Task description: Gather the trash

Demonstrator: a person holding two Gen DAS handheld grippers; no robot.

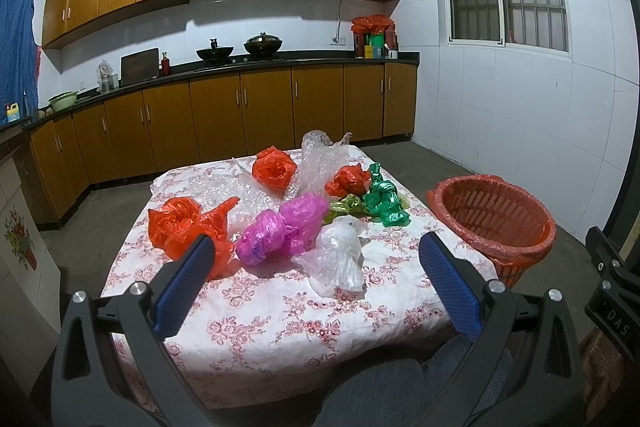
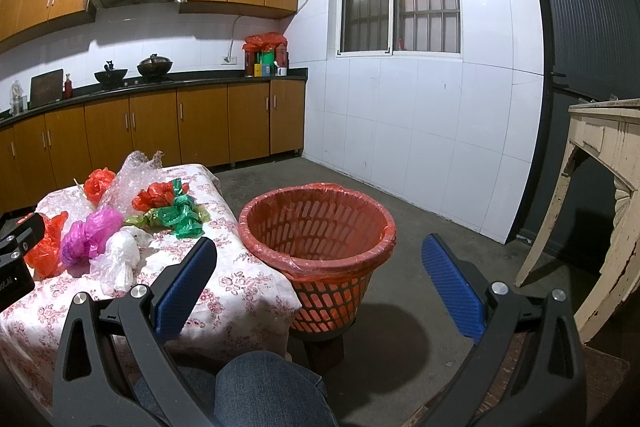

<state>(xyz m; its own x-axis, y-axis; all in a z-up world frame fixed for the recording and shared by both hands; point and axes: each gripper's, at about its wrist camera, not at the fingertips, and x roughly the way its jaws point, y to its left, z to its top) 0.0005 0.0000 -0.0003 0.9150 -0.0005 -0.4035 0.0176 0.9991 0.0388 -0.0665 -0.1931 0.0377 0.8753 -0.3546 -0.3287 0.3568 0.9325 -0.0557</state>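
Crumpled plastic bags lie on a table with a floral cloth (image 1: pixel 280 311): an orange bag (image 1: pixel 188 231) at the left, a pink bag (image 1: pixel 284 227), a clear white bag (image 1: pixel 340 259), a green bag (image 1: pixel 384 199), two more red bags and bubble wrap (image 1: pixel 320 163) behind. My left gripper (image 1: pixel 314 247) hovers open above the table's near part, empty. An orange-lined red basket (image 2: pixel 320 227) stands on the floor right of the table. My right gripper (image 2: pixel 320 251) is open and empty, in front of the basket.
Wooden kitchen cabinets (image 1: pixel 240 107) and a counter with woks run along the back wall. A worn cream table (image 2: pixel 600 195) stands at the right. A person's knee in jeans (image 2: pixel 264 387) is below the grippers. Bare concrete floor (image 2: pixel 420 223) surrounds the basket.
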